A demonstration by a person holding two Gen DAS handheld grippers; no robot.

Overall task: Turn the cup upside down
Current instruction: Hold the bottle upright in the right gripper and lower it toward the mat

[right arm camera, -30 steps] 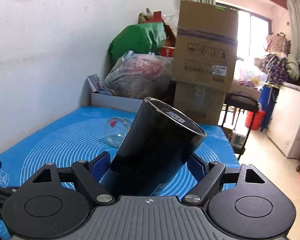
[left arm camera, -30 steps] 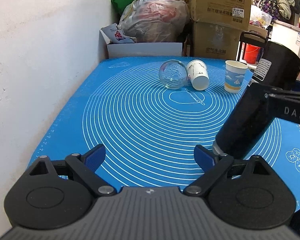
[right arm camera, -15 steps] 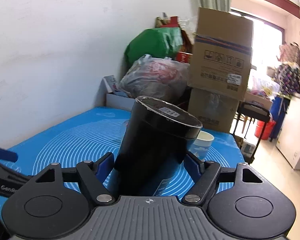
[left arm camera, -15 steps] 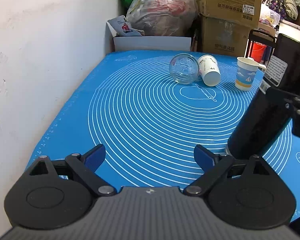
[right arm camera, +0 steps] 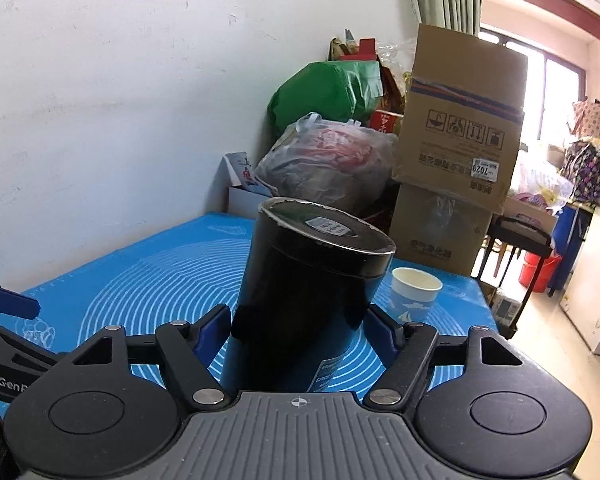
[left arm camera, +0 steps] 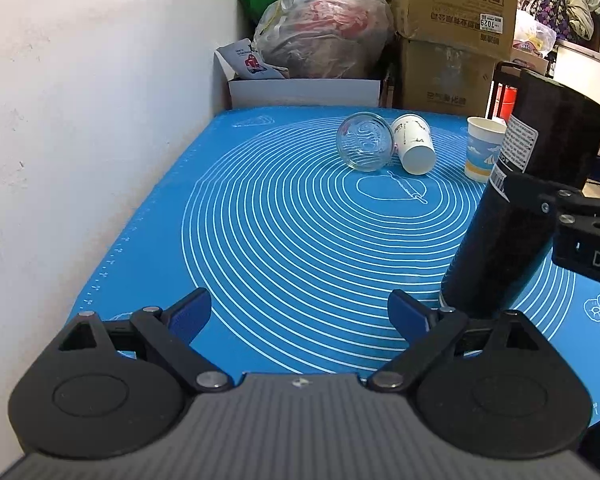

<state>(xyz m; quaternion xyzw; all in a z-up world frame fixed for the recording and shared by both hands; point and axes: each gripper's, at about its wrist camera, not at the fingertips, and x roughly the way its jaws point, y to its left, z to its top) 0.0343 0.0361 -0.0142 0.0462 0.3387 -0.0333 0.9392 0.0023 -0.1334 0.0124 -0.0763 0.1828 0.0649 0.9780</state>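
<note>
Right gripper [right arm camera: 298, 330]: blue pads [right arm camera: 210, 330] close around the black cup [right arm camera: 312, 288]; pad contact itself is hidden. Cup stands inverted on the blue mat [left arm camera: 284, 216], flat stickered base up, leaning slightly. Left gripper [left arm camera: 300, 314]: fingers [left arm camera: 190, 314] spread wide, nothing between them, low over the mat's near edge, just left of the cup. Farther back: glass jar [left arm camera: 365, 142] on its side touching a tipped white paper cup [left arm camera: 414, 148]; upright blue-printed paper cup [left arm camera: 484, 152] right of those. Cardboard boxes [left arm camera: 454, 32] behind the table.

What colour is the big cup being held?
Black cup, clearest in the right wrist view.
</note>
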